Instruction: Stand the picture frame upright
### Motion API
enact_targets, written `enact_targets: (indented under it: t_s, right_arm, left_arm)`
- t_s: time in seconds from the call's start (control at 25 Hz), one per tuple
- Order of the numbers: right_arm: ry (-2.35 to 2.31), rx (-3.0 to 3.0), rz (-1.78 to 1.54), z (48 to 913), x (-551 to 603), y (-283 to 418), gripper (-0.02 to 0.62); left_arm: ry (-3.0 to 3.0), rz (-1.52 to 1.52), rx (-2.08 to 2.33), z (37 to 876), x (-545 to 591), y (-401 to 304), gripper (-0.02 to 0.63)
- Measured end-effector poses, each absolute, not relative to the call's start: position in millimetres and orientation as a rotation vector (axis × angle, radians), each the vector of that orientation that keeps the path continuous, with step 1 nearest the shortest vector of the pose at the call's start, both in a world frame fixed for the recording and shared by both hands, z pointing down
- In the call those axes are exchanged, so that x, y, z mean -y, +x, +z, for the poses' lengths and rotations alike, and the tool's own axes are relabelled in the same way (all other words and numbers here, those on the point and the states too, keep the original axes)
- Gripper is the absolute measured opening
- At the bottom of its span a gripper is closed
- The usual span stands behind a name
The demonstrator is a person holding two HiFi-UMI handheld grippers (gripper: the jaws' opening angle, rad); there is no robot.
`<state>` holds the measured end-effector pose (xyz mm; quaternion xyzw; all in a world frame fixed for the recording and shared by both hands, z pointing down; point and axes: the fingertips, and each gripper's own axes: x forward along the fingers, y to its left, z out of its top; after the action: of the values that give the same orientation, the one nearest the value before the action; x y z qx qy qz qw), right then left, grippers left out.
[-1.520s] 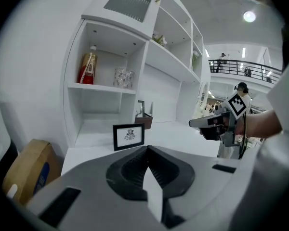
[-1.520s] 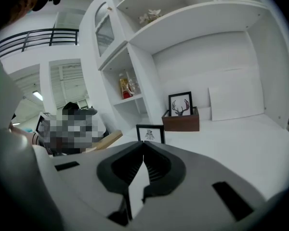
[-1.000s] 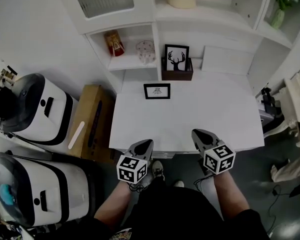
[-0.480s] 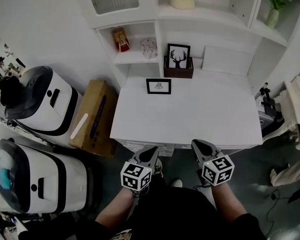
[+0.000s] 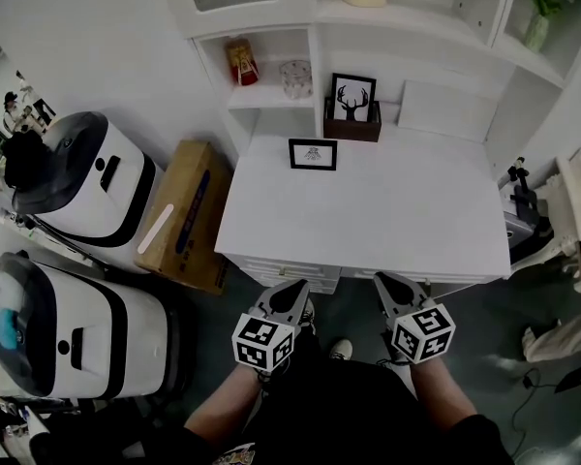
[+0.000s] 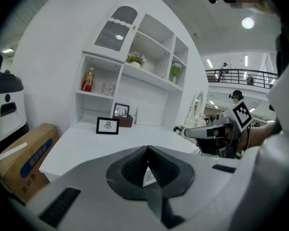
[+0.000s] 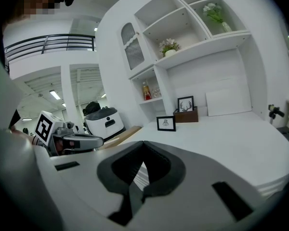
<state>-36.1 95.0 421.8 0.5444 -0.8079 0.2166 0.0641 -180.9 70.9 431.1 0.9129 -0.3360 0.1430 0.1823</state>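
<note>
— White desk (image 5: 387, 211) under the built-in shelves fills most of my head view. Both tools hang short of its near edge, out over the floor.

— Where's the picture frame?

— The picture frame (image 5: 313, 154) is far across the desk, toward the back left corner. It sits just in front of and to the left of the brown box (image 5: 351, 132) that holds the deer print (image 5: 353, 97). It is well apart from either tool.

— Which hand is closer?

— My left gripper (image 5: 292, 291), by a little. The frame lies almost straight ahead of it, a touch to the right. My right gripper (image 5: 385, 284) would have to cut diagonally leftward over the desk to get there.

— What are the jaws doing?

— Both pairs are clenched on nothing. In each gripper view the pads meet, and I see only the desk beyond them.

— How does the frame lie?

— Its long side runs left to right along the desk's back edge, with the face turned toward me. In both gripper views it seems to be standing on its lower edge already. It is small at this range and I can't see any prop behind it, so I'd hold that loosely.

— What comes next?

— If it does need righting, I'd judge a straight forward reach with the left — jaws opened first, coming in at the top edge.
</note>
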Motion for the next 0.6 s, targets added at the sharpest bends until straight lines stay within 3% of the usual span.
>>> enact_targets:
  t_s: [0.6]
  right_arm:
    - [1.584, 2.470, 0.628, 419, -105, -49, 0.003]
  left_arm:
    - [2.585, 0.394, 0.959, 429, -79, -181, 0.005]
